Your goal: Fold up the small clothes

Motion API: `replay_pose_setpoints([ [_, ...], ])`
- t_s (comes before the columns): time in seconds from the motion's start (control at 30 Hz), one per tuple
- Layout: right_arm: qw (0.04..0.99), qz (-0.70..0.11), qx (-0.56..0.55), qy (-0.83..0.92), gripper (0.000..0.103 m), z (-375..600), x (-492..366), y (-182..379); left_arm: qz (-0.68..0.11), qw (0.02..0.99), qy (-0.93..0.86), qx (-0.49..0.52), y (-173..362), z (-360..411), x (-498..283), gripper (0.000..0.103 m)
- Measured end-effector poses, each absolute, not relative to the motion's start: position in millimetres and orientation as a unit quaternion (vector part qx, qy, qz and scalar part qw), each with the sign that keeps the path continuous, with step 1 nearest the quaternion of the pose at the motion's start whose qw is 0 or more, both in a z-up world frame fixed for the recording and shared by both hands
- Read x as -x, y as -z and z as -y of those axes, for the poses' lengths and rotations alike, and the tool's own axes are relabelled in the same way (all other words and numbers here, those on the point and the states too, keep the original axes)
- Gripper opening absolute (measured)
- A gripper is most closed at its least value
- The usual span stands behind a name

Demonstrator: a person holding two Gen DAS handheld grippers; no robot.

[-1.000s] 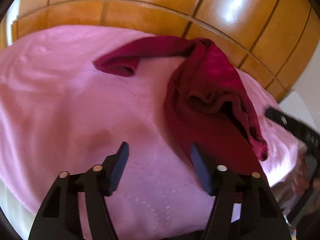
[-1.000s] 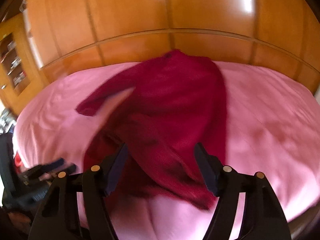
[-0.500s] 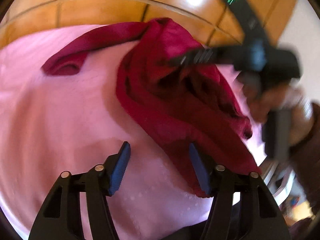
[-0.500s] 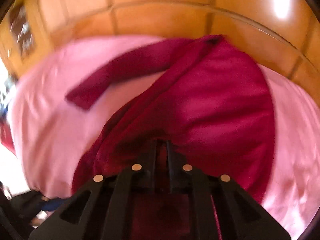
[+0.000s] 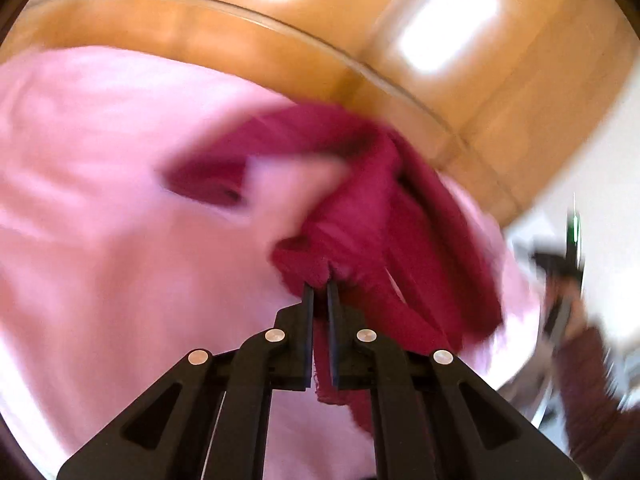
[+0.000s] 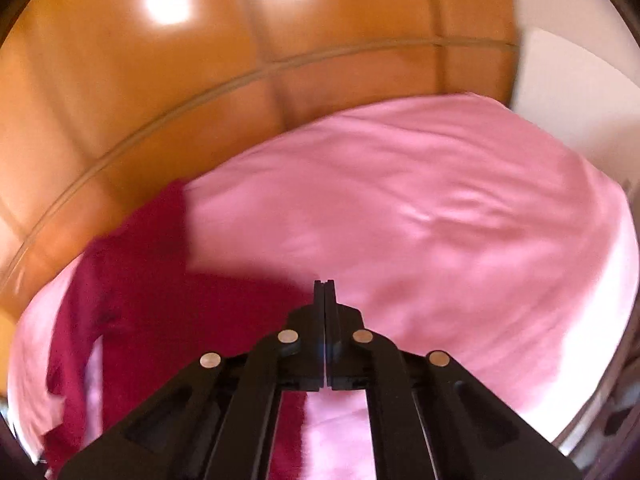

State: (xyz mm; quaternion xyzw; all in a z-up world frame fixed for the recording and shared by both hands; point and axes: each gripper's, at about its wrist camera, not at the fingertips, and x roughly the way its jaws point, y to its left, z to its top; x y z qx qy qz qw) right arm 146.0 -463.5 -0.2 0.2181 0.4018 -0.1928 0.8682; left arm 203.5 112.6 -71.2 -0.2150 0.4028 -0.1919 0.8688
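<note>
The dark red sweater point(image 5: 384, 216) lies crumpled on the pink bedsheet point(image 5: 100, 220), and the left gripper point(image 5: 319, 286) has its jaws pinched on a bunched edge of it — cloth shows between the two fingers and hangs below them. From those jaws the sweater runs up and to the right, toward the wooden wall panels point(image 5: 200, 52), with one sleeve point(image 5: 224, 168) trailing off to the left.

In the right wrist view the right gripper point(image 6: 324, 285) has its jaws pressed fully together; the red cloth point(image 6: 160, 312) spreads to the left and below them, and whether a thin edge is caught between the fingers cannot be told from here. Its long side runs from the lower left up toward the panels.

So the garment sits between the two grippers, and the likely next move is to draw it flat — the open sheet to the right offers room. Nothing stands in the way on the bed; a sleeved arm point(image 5: 592, 396) and the panels close behind are all that is near. The blur hides fine detail.
</note>
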Motion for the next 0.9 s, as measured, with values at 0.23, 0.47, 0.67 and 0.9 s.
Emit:
replay_pose_setpoints([
  [0.23, 0.853, -0.422, -0.229, 0.206, 0.055, 479, -143, 25, -0.372, 0.878, -0.022, 0.301, 62, -223, -225, 0.005],
  [0.47, 0.857, -0.446, -0.214, 0.144, 0.072, 453, -134, 44, -0.361, 0.886, 0.061, 0.286, 53, -178, -216, 0.025],
  [0.67, 0.851, -0.468, -0.216, 0.101, 0.084, 435, -174, 57, -0.462, 0.824, 0.257, 0.206, 94, -27, -238, 0.055],
  [0.9, 0.833, -0.524, -0.171, 0.039, 0.022, 395, -203, 81, -0.503, 0.795, 0.3, 0.158, 131, 74, -241, 0.061],
])
